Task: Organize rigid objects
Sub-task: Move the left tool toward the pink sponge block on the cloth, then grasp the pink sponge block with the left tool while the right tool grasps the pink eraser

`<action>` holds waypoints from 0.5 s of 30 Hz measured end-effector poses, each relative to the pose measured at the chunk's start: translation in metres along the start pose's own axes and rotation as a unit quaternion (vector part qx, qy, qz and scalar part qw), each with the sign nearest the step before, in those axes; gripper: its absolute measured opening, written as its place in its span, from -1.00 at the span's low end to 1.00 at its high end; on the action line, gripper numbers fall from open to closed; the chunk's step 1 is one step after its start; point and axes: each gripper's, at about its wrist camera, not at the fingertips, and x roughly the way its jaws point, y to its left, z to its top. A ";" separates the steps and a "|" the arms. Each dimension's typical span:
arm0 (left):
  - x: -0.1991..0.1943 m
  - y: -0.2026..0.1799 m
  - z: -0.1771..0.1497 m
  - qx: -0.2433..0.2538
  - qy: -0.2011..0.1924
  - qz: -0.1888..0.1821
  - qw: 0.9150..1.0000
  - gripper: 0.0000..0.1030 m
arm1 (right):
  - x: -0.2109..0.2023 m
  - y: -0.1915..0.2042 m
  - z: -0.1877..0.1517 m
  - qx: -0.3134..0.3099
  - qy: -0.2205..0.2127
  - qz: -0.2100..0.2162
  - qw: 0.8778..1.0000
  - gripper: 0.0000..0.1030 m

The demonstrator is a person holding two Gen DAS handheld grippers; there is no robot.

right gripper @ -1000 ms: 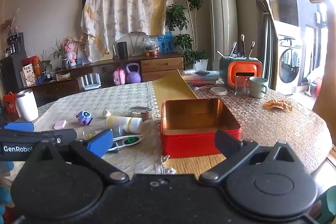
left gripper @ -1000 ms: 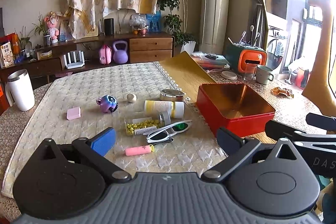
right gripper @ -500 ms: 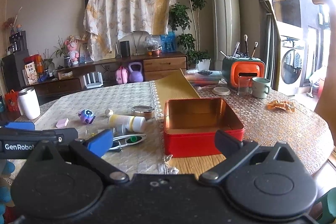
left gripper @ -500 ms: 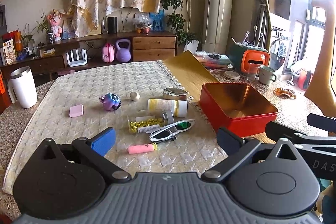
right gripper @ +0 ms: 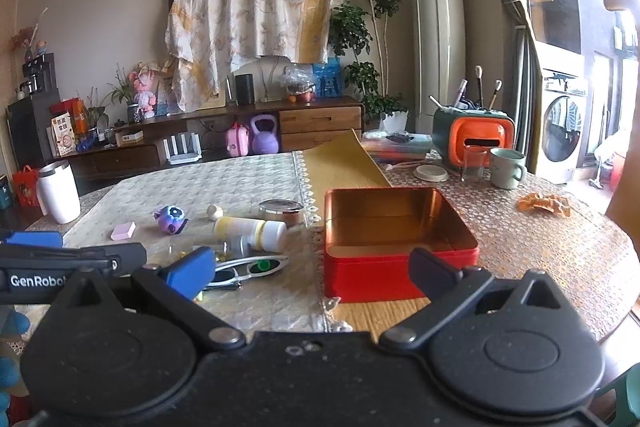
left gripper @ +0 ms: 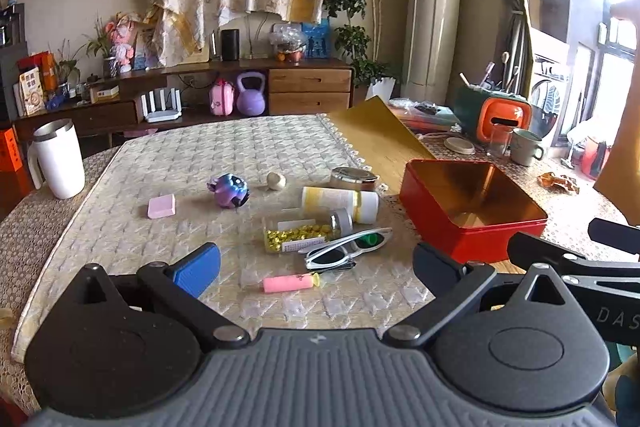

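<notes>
left wrist view is showing the clutter lying on the quilted table mat [left gripper: 120, 219], all of it apart from the open red tin [left gripper: 472, 211] sitting empty at the mat's right edge. nearest the left gripper [left gripper: 316, 267] a pink tube [left gripper: 288, 283] is lying flat; it is looking light and stiff, best pinched across its middle. just beyond it the white-framed sunglasses [left gripper: 348, 247] are resting folded against a clear bottle of gold beads [left gripper: 308, 233]; the glasses are looking fragile and thin, so a grip on the frame bridge seems safer than on the lenses. the yellow bottle [left gripper: 340, 199] is lying on its side and is likely to roll and slip, so taking it across the body is the better bet. the purple toy [left gripper: 229, 190] and pink eraser [left gripper: 161, 206] are sitting farther off.

both grippers are hovering low at the near table edge, pointing forward over the mat, with jaws spread wide and holding nothing. in the right wrist view the right gripper [right gripper: 310, 269] is facing the tin.
</notes>
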 end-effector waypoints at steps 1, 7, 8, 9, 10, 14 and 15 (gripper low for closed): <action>0.002 0.001 0.000 0.000 0.002 0.001 1.000 1.00 | 0.002 0.001 0.000 -0.001 0.002 0.002 1.000 1.00; 0.013 0.014 0.002 -0.002 0.014 0.002 1.000 1.00 | 0.016 0.009 0.003 -0.008 0.013 0.016 1.000 1.00; 0.017 0.019 0.003 -0.006 0.020 0.001 1.000 1.00 | 0.019 0.011 0.004 -0.010 0.016 0.019 1.000 1.00; 0.021 0.023 0.003 -0.010 0.025 -0.001 1.000 1.00 | 0.023 0.014 0.005 -0.015 0.020 0.026 0.999 1.00; 0.025 0.028 0.005 -0.013 0.030 -0.001 0.999 1.00 | 0.026 0.017 0.005 -0.021 0.025 0.033 0.999 1.00; 0.043 0.053 0.013 -0.016 0.034 0.028 0.999 1.00 | 0.042 0.031 0.005 -0.050 0.044 0.057 0.996 0.99; 0.048 0.059 0.016 -0.018 0.034 0.035 0.999 1.00 | 0.047 0.035 0.005 -0.057 0.048 0.064 0.995 0.99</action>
